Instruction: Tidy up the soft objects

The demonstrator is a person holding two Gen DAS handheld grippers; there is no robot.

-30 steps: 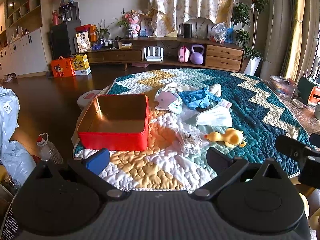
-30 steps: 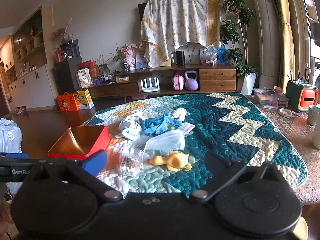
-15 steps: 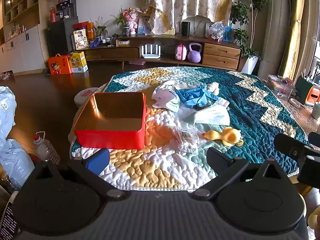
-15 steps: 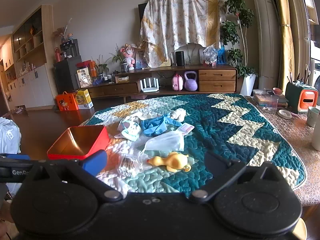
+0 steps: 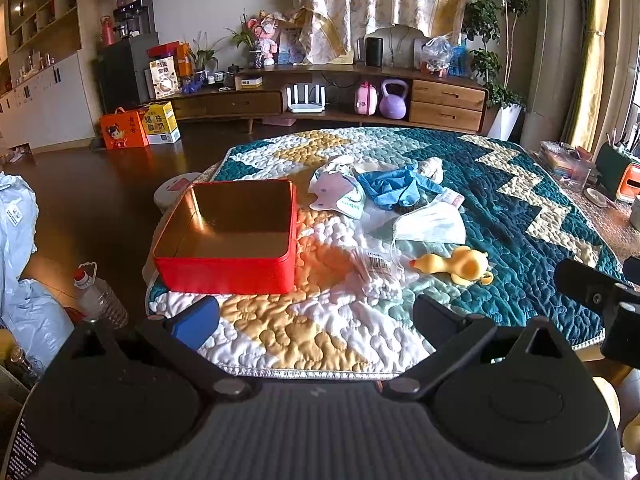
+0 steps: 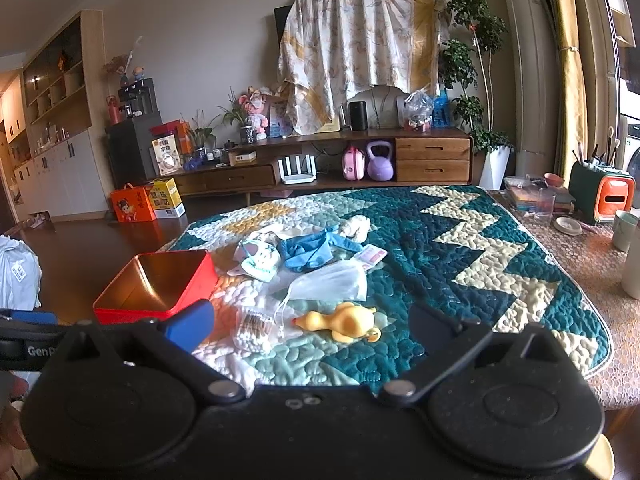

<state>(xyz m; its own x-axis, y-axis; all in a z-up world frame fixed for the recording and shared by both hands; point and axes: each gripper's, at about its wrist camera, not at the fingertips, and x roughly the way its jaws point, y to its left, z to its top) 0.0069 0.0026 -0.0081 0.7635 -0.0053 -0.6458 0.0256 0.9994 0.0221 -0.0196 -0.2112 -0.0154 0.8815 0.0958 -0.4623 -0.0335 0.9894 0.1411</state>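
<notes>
An open red tin box point(image 5: 228, 236) point(image 6: 158, 286) sits on the quilted table cover point(image 5: 500, 216) at the left. To its right lie a yellow rubber duck point(image 5: 456, 265) point(image 6: 344, 322), a white face mask point(image 5: 430, 224) point(image 6: 332, 278), a blue cloth point(image 5: 394, 190) point(image 6: 310, 252), a pale baby bib point(image 5: 340, 196) point(image 6: 258, 260) and a clear bag of cotton swabs point(image 5: 378, 276) point(image 6: 254, 328). My left gripper point(image 5: 316, 314) is open and empty over the near table edge. My right gripper point(image 6: 310, 322) is open and empty, short of the duck.
A plastic bottle point(image 5: 100, 300) and white bags point(image 5: 20, 240) stand on the floor at the left. Cups point(image 6: 624, 230), a glass and an orange-green holder point(image 6: 602, 192) stand at the table's right side. A wooden cabinet point(image 6: 432, 160) lines the far wall.
Both grippers have stayed open. The left wrist view has shifted slightly; the objects on the table have not moved.
</notes>
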